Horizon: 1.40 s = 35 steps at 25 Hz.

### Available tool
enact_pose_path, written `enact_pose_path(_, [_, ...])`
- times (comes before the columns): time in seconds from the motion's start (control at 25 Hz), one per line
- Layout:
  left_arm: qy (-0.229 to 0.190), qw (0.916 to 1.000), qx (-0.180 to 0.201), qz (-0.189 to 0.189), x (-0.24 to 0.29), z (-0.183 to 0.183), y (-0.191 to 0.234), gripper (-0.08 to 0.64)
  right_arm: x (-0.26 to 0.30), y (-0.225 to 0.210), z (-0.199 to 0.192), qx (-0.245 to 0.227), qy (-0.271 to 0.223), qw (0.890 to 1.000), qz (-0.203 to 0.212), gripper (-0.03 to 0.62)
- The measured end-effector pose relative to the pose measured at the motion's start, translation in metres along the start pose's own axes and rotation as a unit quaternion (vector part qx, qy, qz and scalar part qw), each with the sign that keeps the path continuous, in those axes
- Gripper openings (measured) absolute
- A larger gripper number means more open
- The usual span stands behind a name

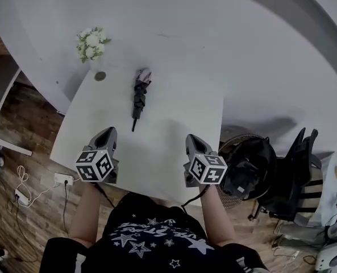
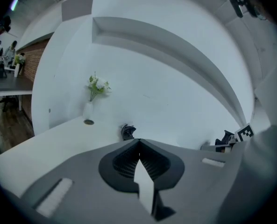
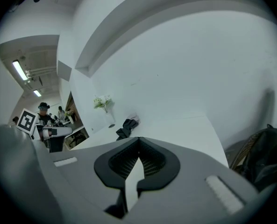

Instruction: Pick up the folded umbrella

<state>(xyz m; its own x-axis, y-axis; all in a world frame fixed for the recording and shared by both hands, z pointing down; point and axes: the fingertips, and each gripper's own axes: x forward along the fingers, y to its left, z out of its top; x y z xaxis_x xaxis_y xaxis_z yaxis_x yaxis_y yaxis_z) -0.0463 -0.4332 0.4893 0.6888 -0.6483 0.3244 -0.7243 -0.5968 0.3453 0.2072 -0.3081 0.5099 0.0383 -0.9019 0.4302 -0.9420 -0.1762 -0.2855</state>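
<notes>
The folded umbrella, dark with a pinkish end, lies lengthwise on the white table, toward its far side. It also shows as a dark bundle just beyond the jaw tips in the left gripper view and the right gripper view. My left gripper hovers over the table's near left part, short of the umbrella, jaws shut and empty. My right gripper hangs over the near right part, also shut with nothing in it.
A white vase of flowers stands at the table's far left corner by the wall, with a small round disc next to it. A dark fan and chair stand on the floor right of the table. Cables lie on the wooden floor at left.
</notes>
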Motion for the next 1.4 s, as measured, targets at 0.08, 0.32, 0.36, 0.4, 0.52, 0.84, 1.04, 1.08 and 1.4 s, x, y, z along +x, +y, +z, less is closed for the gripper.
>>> enact_pose_path(0.08, [0.018,0.9997,0.000,-0.015,0.019,0.002,0.001,0.005,0.005,-0.004,0.002,0.005,0.001,1.000,-0.014,0.017])
enact_pose_path(0.32, [0.072,0.9957,0.018,-0.055,0.073,0.005,-0.001,0.071,0.027,-0.009,0.010,0.013,0.003,0.999,-0.041,0.017])
enact_pose_path(0.36, [0.078,0.9950,0.020,-0.060,0.081,0.006,-0.002,0.091,0.032,-0.009,0.011,0.013,0.004,0.999,-0.045,0.017])
enact_pose_path(0.4, [0.083,0.9942,0.021,-0.065,0.090,0.007,-0.002,0.116,0.037,-0.009,0.012,0.012,0.005,0.999,-0.048,0.017])
enact_pose_path(0.52, [0.102,0.9915,0.010,-0.081,0.114,0.006,-0.004,0.202,0.050,-0.007,0.014,0.009,0.011,0.999,-0.053,0.017])
enact_pose_path(0.84, [0.153,0.9834,-0.021,-0.095,0.181,0.007,0.002,0.355,0.089,-0.004,0.030,0.006,0.023,0.999,-0.049,0.017])
enact_pose_path(1.04, [0.183,0.9784,-0.036,-0.090,0.214,-0.007,0.010,0.387,0.111,-0.003,0.034,0.004,0.027,0.999,-0.045,0.017])
enact_pose_path(1.08, [0.193,0.9761,-0.040,-0.090,0.219,-0.013,0.011,0.387,0.115,-0.004,0.034,0.004,0.029,0.999,-0.045,0.017])
enact_pose_path(1.4, [0.259,0.9627,-0.046,-0.062,0.259,-0.050,0.027,0.387,0.133,-0.015,0.028,0.017,0.042,0.998,-0.050,0.017])
